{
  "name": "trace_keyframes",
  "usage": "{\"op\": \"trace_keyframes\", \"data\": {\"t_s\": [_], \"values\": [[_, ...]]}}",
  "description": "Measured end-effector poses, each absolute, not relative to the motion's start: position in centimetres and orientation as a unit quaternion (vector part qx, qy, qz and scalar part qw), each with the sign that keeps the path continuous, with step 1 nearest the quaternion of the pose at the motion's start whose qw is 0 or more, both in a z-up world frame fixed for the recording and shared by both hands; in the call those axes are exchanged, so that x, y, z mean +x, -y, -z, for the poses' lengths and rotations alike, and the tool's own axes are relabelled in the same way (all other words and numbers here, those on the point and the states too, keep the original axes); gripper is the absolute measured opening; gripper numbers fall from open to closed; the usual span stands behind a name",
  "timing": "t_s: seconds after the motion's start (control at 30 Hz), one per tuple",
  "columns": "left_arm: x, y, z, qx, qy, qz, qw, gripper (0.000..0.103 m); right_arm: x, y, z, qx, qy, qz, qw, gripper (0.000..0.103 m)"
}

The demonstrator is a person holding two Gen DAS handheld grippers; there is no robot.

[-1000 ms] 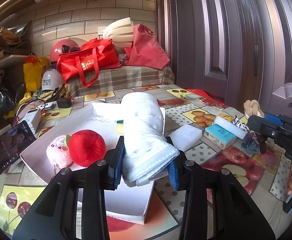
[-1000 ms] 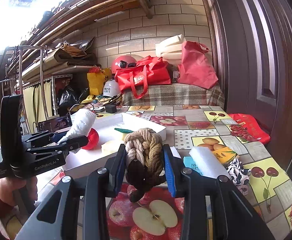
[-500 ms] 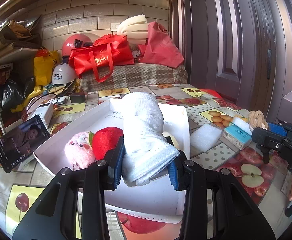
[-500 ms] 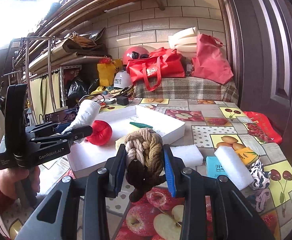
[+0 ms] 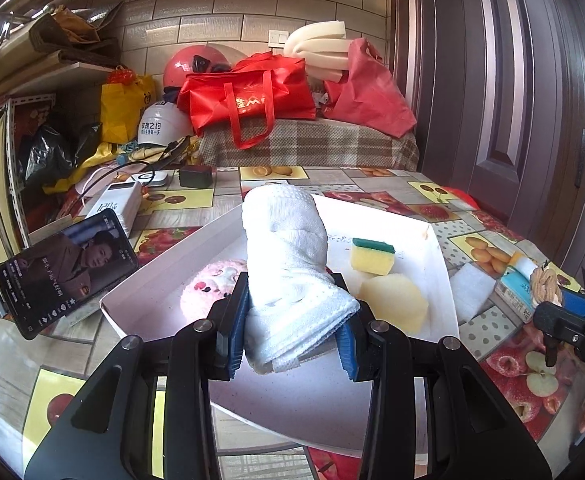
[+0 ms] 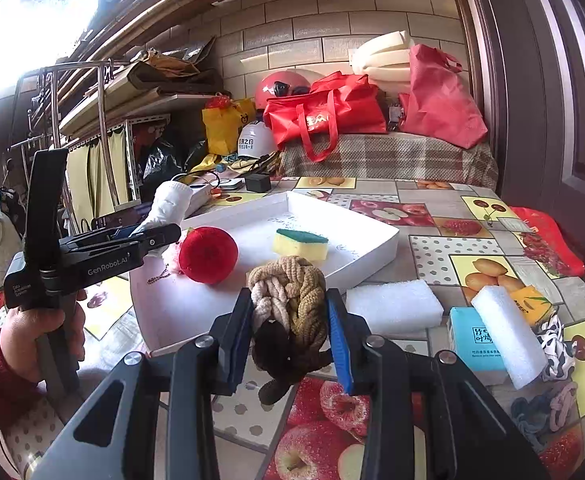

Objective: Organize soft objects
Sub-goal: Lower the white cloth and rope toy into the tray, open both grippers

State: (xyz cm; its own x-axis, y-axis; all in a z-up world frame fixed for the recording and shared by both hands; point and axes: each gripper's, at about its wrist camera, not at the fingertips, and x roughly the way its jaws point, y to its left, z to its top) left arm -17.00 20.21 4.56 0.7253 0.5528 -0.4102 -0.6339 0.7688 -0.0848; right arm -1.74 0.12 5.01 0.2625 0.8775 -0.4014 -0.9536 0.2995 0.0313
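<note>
Right now you are in the carry-and-place step, with both tongs loaded. Your left tongs (image 5: 290,334) are pinching the rolled white towel (image 5: 288,256) near its lower end, so the roll stands up and leans away from you, held over the near half of the white tray (image 5: 438,264). Your right tongs (image 6: 288,336) are pinching the braided rope knot (image 6: 288,300), held above the surface (image 6: 424,208) just short of the tray's near rim.

Already lying in the tray are a pink plush (image 5: 212,284), a red plush apple (image 6: 207,255), a yellow-and-green sponge (image 5: 372,256) and a pale yellow foam wedge (image 5: 394,306). Outside it, on the surface, a flat white foam pad (image 6: 392,306), a white foam block (image 6: 508,336) and a blue tissue pack (image 6: 474,340) are not yet sorted.

The next move, as I judge it, calls for lowering the towel into bare tray floor, probably toward the far side behind the plush, and spreading the left tongs only once it rests. The roll is floppy and may unroll or tip onto the plush. Then bring the rope knot over the rim into the open space beside the red apple.
</note>
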Motion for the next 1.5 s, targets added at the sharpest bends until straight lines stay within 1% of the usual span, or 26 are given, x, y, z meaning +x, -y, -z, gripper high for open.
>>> {"op": "trace_keyframes", "data": {"t_s": [0.43, 0.67, 0.9, 1.13, 1.17, 1.5], "values": [[-17.0, -24.5, -4.6, -0.133, -0.174, -0.362, 0.906, 0.037, -3.4, -5.1, -4.7, -0.133, -0.166, -0.605, 0.767, 0.035], [-15.7, -26.1, -4.7, -0.117, -0.174, -0.381, 0.901, 0.037, -3.4, -8.9, -4.5, -0.130, -0.195, -0.615, 0.753, 0.035], [-14.9, -27.1, -4.7, -0.116, -0.174, -0.379, 0.901, 0.037, -1.5, -11.5, -4.5, -0.105, -0.212, -0.592, 0.770, 0.035], [-13.5, -27.9, -4.5, -0.123, -0.201, -0.353, 0.905, 0.037, -0.8, -12.9, -4.6, -0.101, -0.221, -0.584, 0.774, 0.035], [-13.3, -27.9, -4.5, -0.122, -0.203, -0.352, 0.906, 0.037, -1.0, -12.9, -4.6, -0.103, -0.218, -0.585, 0.774, 0.037], [-12.8, -27.9, -4.5, -0.121, -0.208, -0.344, 0.907, 0.037, -0.7, -13.1, -4.6, -0.102, -0.224, -0.581, 0.776, 0.037]]}}
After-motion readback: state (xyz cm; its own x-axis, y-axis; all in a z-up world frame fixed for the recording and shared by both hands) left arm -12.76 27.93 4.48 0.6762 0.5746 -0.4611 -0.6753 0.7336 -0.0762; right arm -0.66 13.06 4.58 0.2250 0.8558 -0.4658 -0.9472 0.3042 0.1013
